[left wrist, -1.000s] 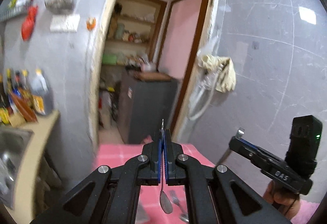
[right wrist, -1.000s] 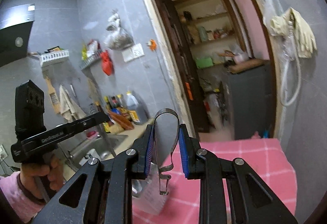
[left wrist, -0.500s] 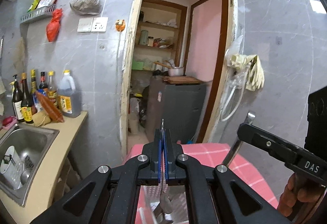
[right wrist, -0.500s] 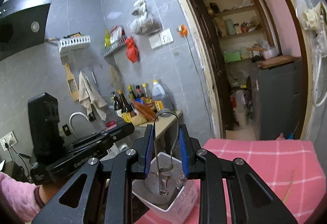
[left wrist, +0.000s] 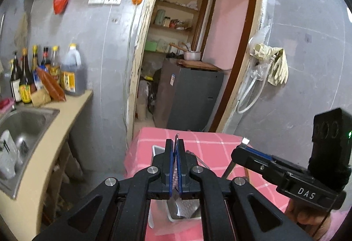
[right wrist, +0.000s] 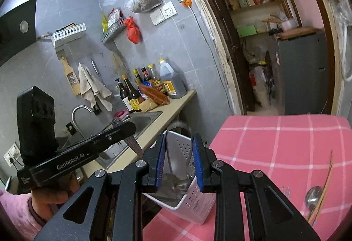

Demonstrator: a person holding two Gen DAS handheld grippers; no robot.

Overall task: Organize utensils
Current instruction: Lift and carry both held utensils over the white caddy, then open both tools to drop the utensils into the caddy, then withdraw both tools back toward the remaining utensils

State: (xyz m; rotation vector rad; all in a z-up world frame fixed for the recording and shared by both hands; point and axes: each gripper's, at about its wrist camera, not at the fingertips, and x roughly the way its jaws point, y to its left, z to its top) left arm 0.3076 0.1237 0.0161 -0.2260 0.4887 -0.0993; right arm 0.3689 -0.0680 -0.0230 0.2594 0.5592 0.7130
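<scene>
Over the white holder (right wrist: 189, 192) on the pink checked table (right wrist: 286, 144), we pinch a spoon (left wrist: 176, 142) tight in our left gripper (left wrist: 175, 166), while our right gripper (right wrist: 179, 166) clamps a wire utensil (right wrist: 176, 175) lowered inside.

A pink tablecloth with a white check pattern (right wrist: 275, 142) covers the table. On it stands a white perforated plastic utensil holder (right wrist: 193, 194). The black right gripper (right wrist: 179, 164) has blue pads (right wrist: 159, 164), as does the black left gripper (left wrist: 175, 166). At the near right lie a silver metal spoon (right wrist: 313, 197) and tan wooden chopsticks (right wrist: 325, 183). The far wall is grey tile (right wrist: 88, 28).
</scene>
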